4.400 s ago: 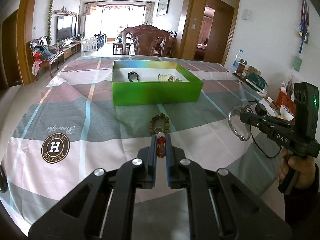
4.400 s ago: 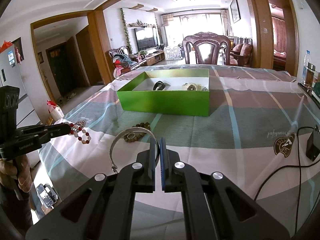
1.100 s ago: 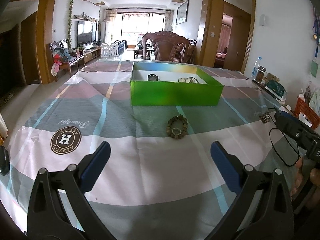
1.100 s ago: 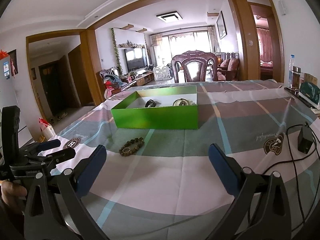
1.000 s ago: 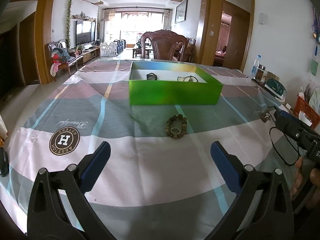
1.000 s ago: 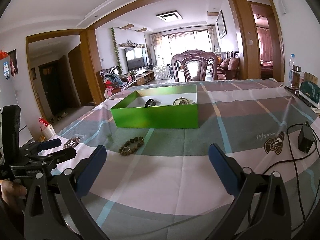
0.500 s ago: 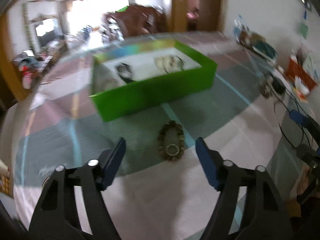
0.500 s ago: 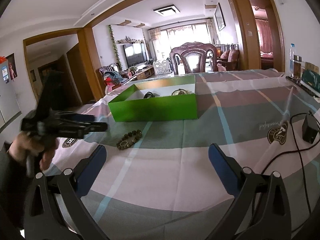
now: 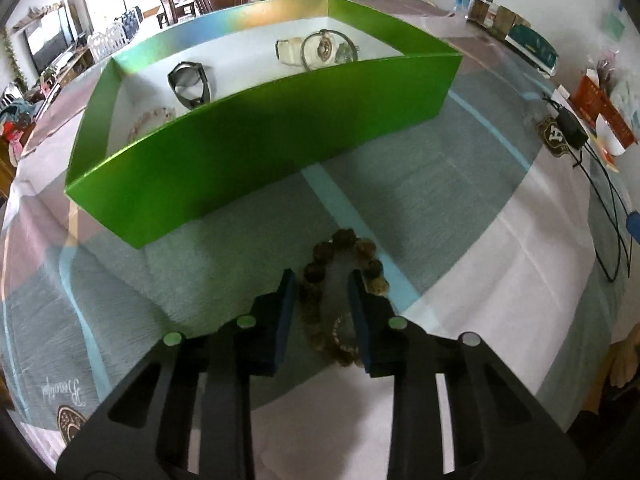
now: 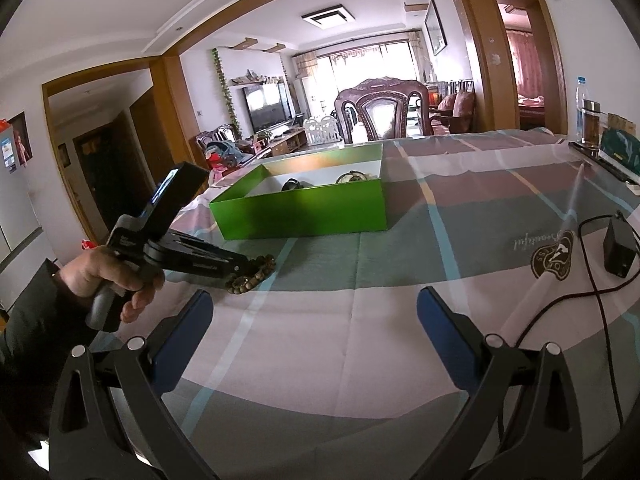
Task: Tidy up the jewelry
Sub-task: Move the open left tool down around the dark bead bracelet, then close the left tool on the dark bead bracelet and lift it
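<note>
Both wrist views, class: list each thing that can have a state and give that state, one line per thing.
Left tool: jaws have just been closing, astride one side of the bead bracelet, grip not confirmed.
Right tool: wide open, nothing held.
Bead bracelet: flat on the cloth, outside the box.
Green box: lidless, jewelry inside.
Dark watch: in the box.

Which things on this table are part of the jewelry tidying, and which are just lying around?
Job: bead bracelet between the closing left gripper fingers; green box; dark watch; right gripper, open.
Lying about: black adapter, bottle.
</note>
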`<action>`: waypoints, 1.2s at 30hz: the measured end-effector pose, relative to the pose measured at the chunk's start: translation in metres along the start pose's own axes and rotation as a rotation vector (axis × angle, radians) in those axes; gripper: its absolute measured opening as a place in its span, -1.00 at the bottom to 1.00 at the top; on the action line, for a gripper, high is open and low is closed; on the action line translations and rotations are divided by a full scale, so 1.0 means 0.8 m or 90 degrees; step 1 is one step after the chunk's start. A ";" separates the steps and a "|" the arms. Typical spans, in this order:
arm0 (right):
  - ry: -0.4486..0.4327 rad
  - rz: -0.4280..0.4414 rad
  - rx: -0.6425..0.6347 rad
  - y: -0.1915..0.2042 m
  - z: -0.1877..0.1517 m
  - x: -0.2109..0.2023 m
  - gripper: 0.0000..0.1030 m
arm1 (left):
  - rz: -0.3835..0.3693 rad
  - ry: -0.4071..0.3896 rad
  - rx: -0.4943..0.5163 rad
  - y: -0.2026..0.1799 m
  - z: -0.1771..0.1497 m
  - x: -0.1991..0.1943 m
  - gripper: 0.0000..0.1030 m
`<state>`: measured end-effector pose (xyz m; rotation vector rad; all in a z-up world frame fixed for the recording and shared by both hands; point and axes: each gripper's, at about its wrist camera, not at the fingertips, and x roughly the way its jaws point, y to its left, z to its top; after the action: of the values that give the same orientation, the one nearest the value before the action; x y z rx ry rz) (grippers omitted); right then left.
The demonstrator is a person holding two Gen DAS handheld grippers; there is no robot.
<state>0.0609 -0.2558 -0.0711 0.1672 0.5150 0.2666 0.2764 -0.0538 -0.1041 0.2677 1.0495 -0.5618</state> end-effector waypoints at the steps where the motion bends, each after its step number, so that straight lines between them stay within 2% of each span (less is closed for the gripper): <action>1: 0.001 0.001 -0.002 0.001 0.000 0.000 0.93 | -0.006 0.001 -0.007 0.002 0.002 0.000 -0.46; 2: 0.003 0.002 -0.004 0.002 -0.001 0.001 0.93 | -0.010 0.000 -0.014 0.004 0.003 0.000 -0.48; 5: 0.008 0.006 -0.007 0.005 -0.002 0.004 0.93 | -0.001 -0.005 -0.044 0.012 0.007 0.003 -0.78; 9: 0.015 0.008 -0.017 0.012 -0.002 0.006 0.93 | 0.002 -0.015 -0.050 0.012 0.006 0.001 -0.79; 11: 0.018 0.009 -0.024 0.016 -0.001 0.008 0.93 | 0.005 -0.036 -0.065 0.013 0.003 -0.005 -0.79; 15: 0.020 0.009 -0.040 0.023 0.004 0.011 0.93 | -0.036 -0.137 -0.111 0.017 -0.010 -0.061 -0.79; 18: 0.034 0.009 -0.062 0.029 0.010 0.023 0.93 | -0.053 -0.266 -0.146 0.018 -0.039 -0.146 -0.79; 21: 0.076 0.015 -0.101 0.043 0.020 0.050 0.93 | -0.051 -0.348 -0.175 0.019 -0.069 -0.208 -0.79; 23: 0.123 0.008 -0.163 0.061 0.025 0.078 0.93 | -0.032 -0.383 -0.188 0.019 -0.096 -0.243 -0.79; 25: 0.152 0.010 -0.221 0.081 0.030 0.112 0.93 | -0.011 -0.392 -0.199 0.016 -0.116 -0.259 -0.79; 28: 0.189 0.027 -0.231 0.098 0.037 0.163 0.87 | 0.029 -0.396 -0.214 0.009 -0.146 -0.269 -0.79; 30: 0.224 0.030 -0.233 0.110 0.041 0.198 0.56 | 0.030 -0.395 -0.227 0.011 -0.165 -0.272 -0.79; 32: 0.249 0.026 -0.247 0.120 0.040 0.223 0.45 | 0.034 -0.388 -0.239 0.010 -0.181 -0.269 -0.79; 34: 0.254 0.029 -0.253 0.128 0.037 0.236 0.42 | 0.050 -0.377 -0.244 0.006 -0.194 -0.264 -0.79; 36: 0.265 0.029 -0.254 0.131 0.034 0.247 0.29 | 0.053 -0.370 -0.247 0.008 -0.206 -0.261 -0.79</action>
<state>0.2178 -0.1007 -0.1155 -0.2720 0.8590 0.4475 0.0795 0.0930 -0.0013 -0.1885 0.5586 -0.3188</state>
